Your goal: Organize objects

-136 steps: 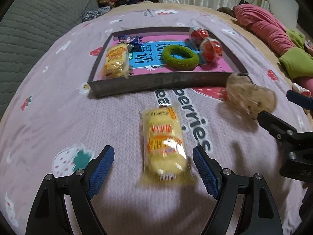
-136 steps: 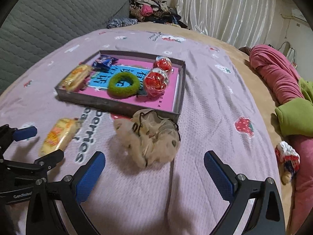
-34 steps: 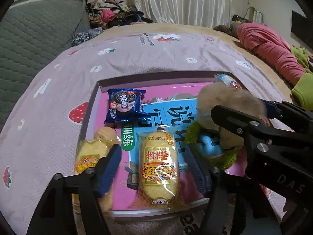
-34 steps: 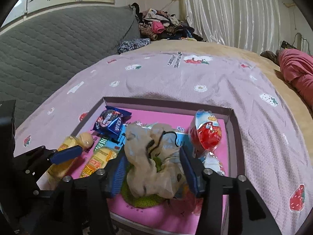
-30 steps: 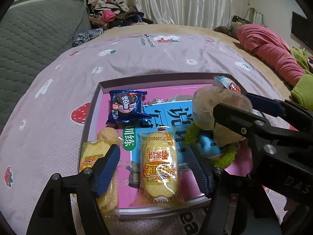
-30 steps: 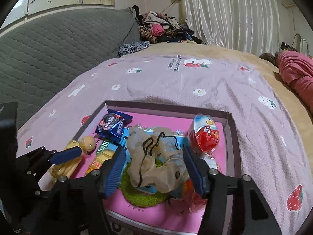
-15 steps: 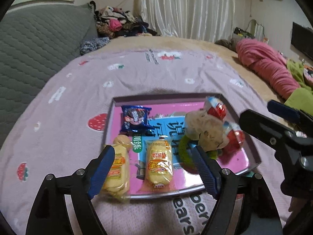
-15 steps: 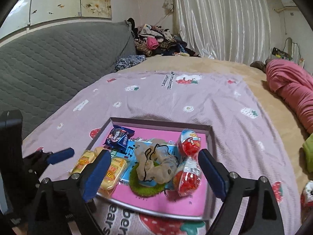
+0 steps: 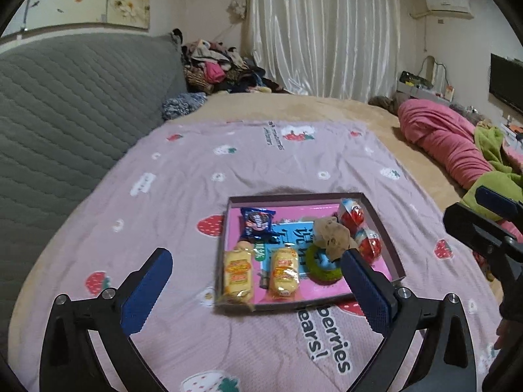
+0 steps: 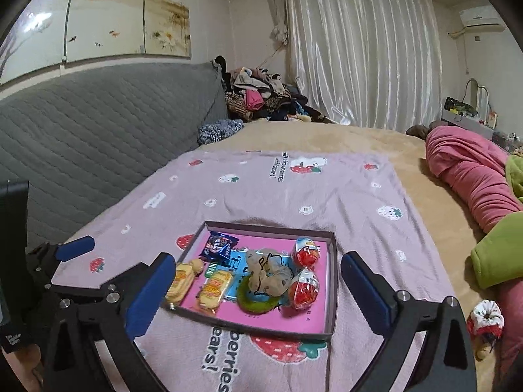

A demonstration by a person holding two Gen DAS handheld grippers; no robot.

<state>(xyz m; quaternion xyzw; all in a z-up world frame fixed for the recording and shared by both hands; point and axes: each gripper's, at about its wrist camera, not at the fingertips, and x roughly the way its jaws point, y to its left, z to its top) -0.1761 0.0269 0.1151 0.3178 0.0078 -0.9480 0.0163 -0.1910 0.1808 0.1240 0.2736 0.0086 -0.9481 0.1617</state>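
Observation:
A shallow grey tray (image 9: pixel 294 198) with a pink lining lies on the strawberry-print blanket. In it are two yellow cake packs (image 9: pixel 237 276) (image 9: pixel 285 272), a blue cookie pack (image 9: pixel 258 223), a green ring (image 9: pixel 322 267), a beige fabric bundle (image 9: pixel 333 236) resting on the ring, and two red eggs (image 9: pixel 371 245). My left gripper (image 9: pixel 255 256) hovers above and in front of the tray, its jaws opening wide with nothing between them. My right gripper (image 10: pixel 258 259) hovers likewise, jaws opening and empty, with the tray (image 10: pixel 331 281) below it.
A grey quilted backrest (image 9: pixel 65 114) runs along the left. A pink bundle (image 9: pixel 447 143) and a green cloth (image 10: pixel 497 254) lie on the right. A small red-and-white item (image 10: pixel 485 317) sits near the right edge. Clothes are piled (image 10: pixel 258 98) at the back.
The left gripper let go of a yellow cake pack and the right let go of the beige bundle, both in the tray. Both opened wide and pulled up and back.

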